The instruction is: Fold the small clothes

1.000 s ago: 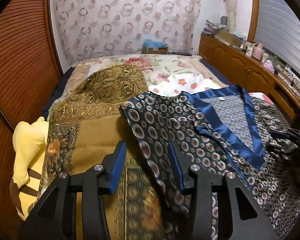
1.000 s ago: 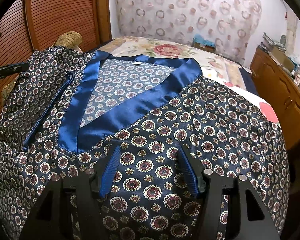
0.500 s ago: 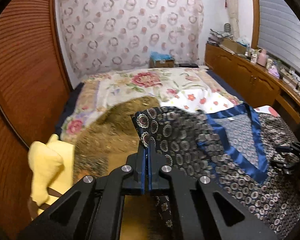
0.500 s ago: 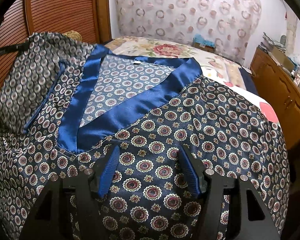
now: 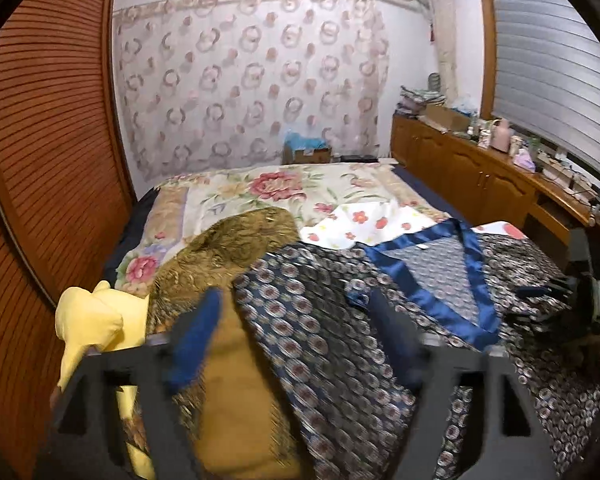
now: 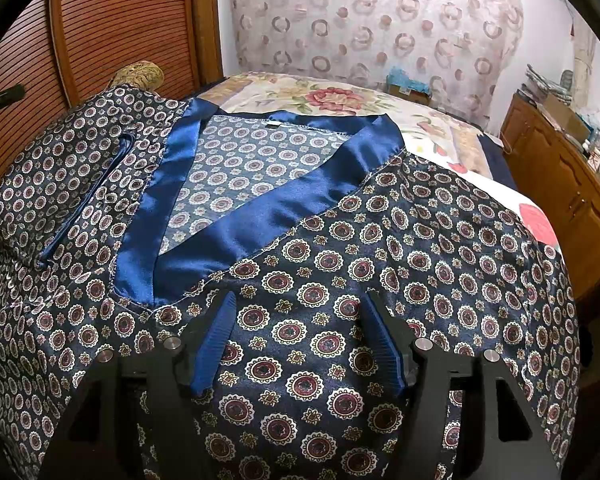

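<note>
A dark navy patterned top (image 6: pixel 340 280) with a shiny blue V collar (image 6: pixel 260 216) lies spread on the bed. It also shows in the left wrist view (image 5: pixel 340 340), its left side lying over a gold patterned cloth (image 5: pixel 228 248). My left gripper (image 5: pixel 296 336) is open and empty, blurred, above the top's left edge. My right gripper (image 6: pixel 300 336) is open and empty, hovering just above the top's front, below the collar. The right gripper also shows at the right edge of the left wrist view (image 5: pixel 540 300).
The bed carries a floral bedspread (image 5: pixel 268 188) and a white flowered cloth (image 5: pixel 364 224). A yellow soft item (image 5: pixel 88 320) lies at the bed's left edge by the wooden slatted wall (image 5: pixel 40 140). A wooden cabinet (image 5: pixel 480 172) with clutter runs along the right.
My left gripper, shut on the top's left part half a second ago, has opened and let it go. The fabric has dropped back flat. The right gripper has stayed put.
</note>
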Demonstrator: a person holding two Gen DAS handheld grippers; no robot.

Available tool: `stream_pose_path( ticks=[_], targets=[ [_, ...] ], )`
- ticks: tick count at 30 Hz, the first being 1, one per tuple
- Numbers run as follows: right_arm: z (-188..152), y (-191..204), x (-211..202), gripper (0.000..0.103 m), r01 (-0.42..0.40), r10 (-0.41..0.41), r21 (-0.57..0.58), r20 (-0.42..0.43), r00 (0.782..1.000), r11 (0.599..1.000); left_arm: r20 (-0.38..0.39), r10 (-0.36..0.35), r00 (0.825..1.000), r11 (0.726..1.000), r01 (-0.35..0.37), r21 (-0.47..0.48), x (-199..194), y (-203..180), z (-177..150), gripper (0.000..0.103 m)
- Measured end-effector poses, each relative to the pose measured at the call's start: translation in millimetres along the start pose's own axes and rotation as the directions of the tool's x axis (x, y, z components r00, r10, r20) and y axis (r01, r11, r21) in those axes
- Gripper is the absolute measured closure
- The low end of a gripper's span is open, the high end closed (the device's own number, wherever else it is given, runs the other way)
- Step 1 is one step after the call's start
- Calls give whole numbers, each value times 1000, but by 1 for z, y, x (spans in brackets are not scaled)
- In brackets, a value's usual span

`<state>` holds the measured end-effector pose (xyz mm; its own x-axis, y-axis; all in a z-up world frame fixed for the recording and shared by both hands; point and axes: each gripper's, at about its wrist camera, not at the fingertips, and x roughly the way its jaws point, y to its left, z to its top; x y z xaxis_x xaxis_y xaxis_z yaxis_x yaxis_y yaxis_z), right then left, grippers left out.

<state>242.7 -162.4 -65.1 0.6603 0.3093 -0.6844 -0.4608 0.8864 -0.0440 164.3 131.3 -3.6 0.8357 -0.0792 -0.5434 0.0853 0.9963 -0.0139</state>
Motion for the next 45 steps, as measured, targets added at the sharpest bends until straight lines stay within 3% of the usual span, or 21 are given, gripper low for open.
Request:
stream_pose_path(
  ticks=[8, 15, 22, 30, 38, 45],
  targets=[
    [-1, -1, 0, 35, 1, -1, 0, 0, 1000, 1000, 33, -48, 998, 999, 49, -12, -26, -35, -31, 21],
    [-3, -5, -2, 35, 9, -9, 12, 4, 1000, 1000, 26, -33, 999, 999, 33, 5, -26, -60, -52, 21],
    [-18, -19, -37, 35, 13, -17, 49, 81, 997, 999, -5, -46, 999, 998, 46, 40, -23, -82, -70, 21],
    [-56, -72, -96, 35, 117, -134, 119, 151, 979, 986, -38, -66, 997, 997, 68, 48, -17, -97, -79, 21],
    [-103, -146, -118, 35, 225, -250, 229, 87, 964, 947, -47, -96, 994, 994, 98, 50, -20, -112, -84, 21],
    [-135, -185, -121, 35, 236, -256, 314, 23, 966, 920, -82, -135, 987, 988, 141, 69, -17, -129, -91, 21]
  ],
)
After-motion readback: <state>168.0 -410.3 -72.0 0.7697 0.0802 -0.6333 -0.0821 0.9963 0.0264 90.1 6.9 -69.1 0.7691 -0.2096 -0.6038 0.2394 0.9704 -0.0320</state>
